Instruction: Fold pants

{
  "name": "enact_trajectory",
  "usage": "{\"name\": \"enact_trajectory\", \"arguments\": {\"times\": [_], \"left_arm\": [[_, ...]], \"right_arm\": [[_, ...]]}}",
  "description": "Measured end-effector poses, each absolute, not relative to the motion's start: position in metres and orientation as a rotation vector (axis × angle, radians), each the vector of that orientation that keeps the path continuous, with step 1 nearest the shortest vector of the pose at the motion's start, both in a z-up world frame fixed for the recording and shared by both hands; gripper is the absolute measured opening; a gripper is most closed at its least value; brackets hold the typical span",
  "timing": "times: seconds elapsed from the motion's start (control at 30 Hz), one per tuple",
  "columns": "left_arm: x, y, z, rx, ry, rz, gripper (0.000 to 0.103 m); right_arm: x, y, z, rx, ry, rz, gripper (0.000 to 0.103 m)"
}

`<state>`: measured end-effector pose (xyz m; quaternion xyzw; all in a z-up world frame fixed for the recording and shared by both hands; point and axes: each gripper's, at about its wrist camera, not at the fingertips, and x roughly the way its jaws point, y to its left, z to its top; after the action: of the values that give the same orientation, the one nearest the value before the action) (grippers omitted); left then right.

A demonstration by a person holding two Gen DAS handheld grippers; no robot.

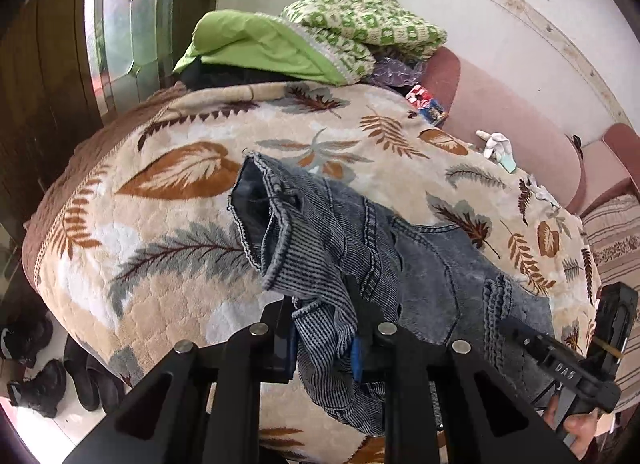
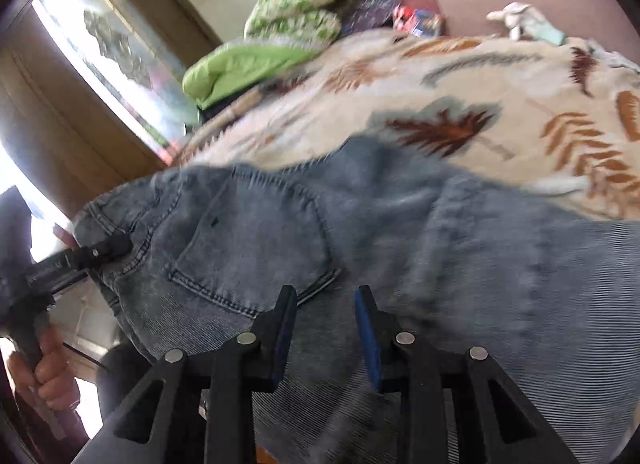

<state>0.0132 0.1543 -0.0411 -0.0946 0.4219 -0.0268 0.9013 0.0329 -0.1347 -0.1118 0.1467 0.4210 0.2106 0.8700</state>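
The left gripper is clamping a bunched, ribbed fold of the pants, with the denim pinched between its blue pads and hanging down below them. The right gripper is standing over the pants near the back pocket; its fingers are sitting narrowly apart, and whether they are pinching cloth cannot be told through the blur. In the left wrist view the right gripper is reaching the denim's right edge. The pants are lying on the leaf-patterned blanket, at its near edge. Open blanket is spreading left and beyond the pants. Shoes are standing on the floor past the left edge. Farther off, green bedding is piling up against the wall, with a pink headboard to its right.
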Motion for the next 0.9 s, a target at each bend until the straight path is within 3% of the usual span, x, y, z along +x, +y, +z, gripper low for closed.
{"name": "enact_trajectory", "arguments": {"times": [0.47,0.6,0.73,0.8,0.9], "left_arm": [[-0.034,-0.032,0.036,0.166,0.693,-0.343,0.019],[-0.042,-0.111,0.014,0.255,0.741,-0.486,0.019],[-0.043,-0.179,-0.045,0.368,0.904,-0.622,0.021],[-0.045,-0.203,-0.078,0.431,1.028,-0.684,0.033],[-0.052,-0.205,-0.081,0.46,1.014,-0.699,0.036]], "right_arm": [[-0.013,-0.333,-0.061,0.629,0.627,0.134,0.033],[-0.027,-0.372,-0.052,0.657,0.57,0.083,0.033],[-0.063,-0.43,-0.048,0.728,0.454,-0.04,0.036],[-0.079,-0.455,-0.054,0.773,0.42,-0.134,0.036],[-0.086,-0.475,-0.06,0.845,0.419,-0.138,0.036]]}}
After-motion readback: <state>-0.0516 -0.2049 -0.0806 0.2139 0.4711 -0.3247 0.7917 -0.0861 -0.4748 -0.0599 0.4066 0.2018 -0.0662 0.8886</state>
